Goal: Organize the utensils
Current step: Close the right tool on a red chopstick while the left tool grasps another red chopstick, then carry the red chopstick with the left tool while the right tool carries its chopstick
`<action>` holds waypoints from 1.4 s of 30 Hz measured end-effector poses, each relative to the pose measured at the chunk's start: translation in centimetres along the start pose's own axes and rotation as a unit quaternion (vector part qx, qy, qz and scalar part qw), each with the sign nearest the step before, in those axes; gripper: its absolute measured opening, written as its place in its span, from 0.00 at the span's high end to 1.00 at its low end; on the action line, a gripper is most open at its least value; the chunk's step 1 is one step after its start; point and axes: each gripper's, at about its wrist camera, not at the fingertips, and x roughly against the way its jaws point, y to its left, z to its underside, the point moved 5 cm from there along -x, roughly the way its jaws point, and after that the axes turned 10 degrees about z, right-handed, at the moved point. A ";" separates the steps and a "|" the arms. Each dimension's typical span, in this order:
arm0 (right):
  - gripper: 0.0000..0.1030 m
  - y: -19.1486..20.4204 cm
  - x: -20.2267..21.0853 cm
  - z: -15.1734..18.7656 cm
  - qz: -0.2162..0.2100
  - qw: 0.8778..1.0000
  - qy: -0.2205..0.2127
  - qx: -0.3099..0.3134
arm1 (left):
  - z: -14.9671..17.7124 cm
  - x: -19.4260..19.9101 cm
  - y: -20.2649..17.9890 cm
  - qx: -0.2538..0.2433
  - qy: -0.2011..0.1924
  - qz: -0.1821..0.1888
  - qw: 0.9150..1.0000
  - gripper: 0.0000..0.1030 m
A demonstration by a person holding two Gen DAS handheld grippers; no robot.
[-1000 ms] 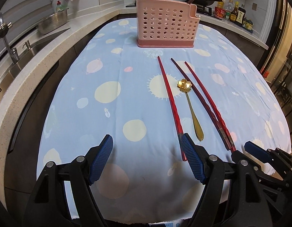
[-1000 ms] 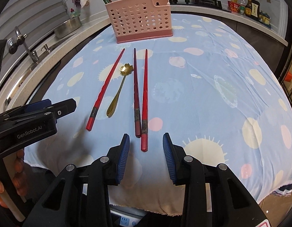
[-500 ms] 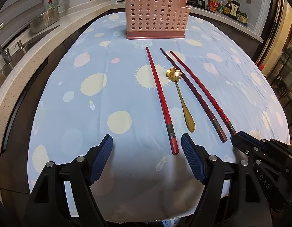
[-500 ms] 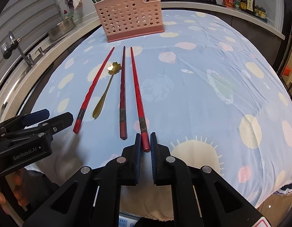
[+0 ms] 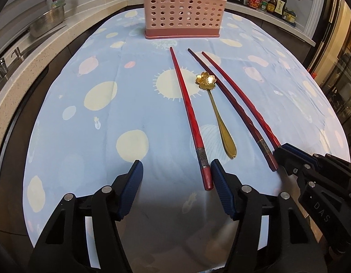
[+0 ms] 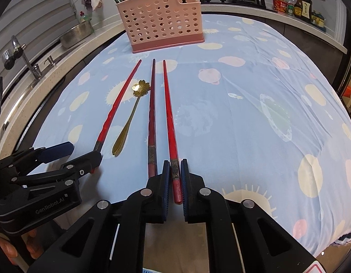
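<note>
Clenched on the butt end of the rightmost bright red chopstick [image 6: 169, 122], the right gripper [image 6: 175, 182] has the stick running straight ahead from its jaws toward the pink perforated plastic utensil holder [image 6: 162, 24]. Beside it, the left gripper [image 5: 176, 177] is closing, nothing pinched yet; the leftmost red chopstick [image 5: 189, 113] lies just inside its right finger, long axis likewise pointing away.
</note>
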 end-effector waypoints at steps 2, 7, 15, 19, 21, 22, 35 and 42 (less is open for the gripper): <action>0.92 -0.1 0.0 0.0 -0.001 1.000 0.000 -0.002 | 0.0 0.1 -0.1 -0.005 -0.001 0.000 1.000 0.52; 0.93 -0.1 0.0 0.0 -0.002 1.000 0.000 -0.004 | -0.1 0.2 -0.1 -0.005 -0.003 0.010 1.000 0.78; 0.93 -0.6 1.5 -0.3 -0.010 1.000 -0.007 -0.018 | -0.4 1.4 0.0 0.006 -0.007 0.041 0.999 0.93; 0.93 -0.8 3.1 -0.8 -0.014 0.999 -0.020 -0.026 | -1.2 3.3 -0.3 0.005 -0.025 0.045 0.999 0.93; 0.93 -0.9 3.9 -1.3 -0.016 0.999 -0.028 -0.029 | -1.7 4.3 -0.4 0.004 -0.036 0.045 0.998 0.93; 0.93 -1.0 4.4 -1.5 -0.018 0.999 -0.033 -0.032 | -2.1 4.8 -0.4 0.003 -0.041 0.045 0.998 0.93; 0.93 -1.4 10.0 -6.3 -0.034 0.993 -0.108 -0.044 | -6.6 11.2 -1.0 -0.010 -0.124 0.046 0.991 0.93; 0.93 -1.7 12.0 -9.3 -0.036 0.987 -0.147 -0.044 | -9.6 13.4 -1.2 -0.018 -0.162 0.043 0.986 0.93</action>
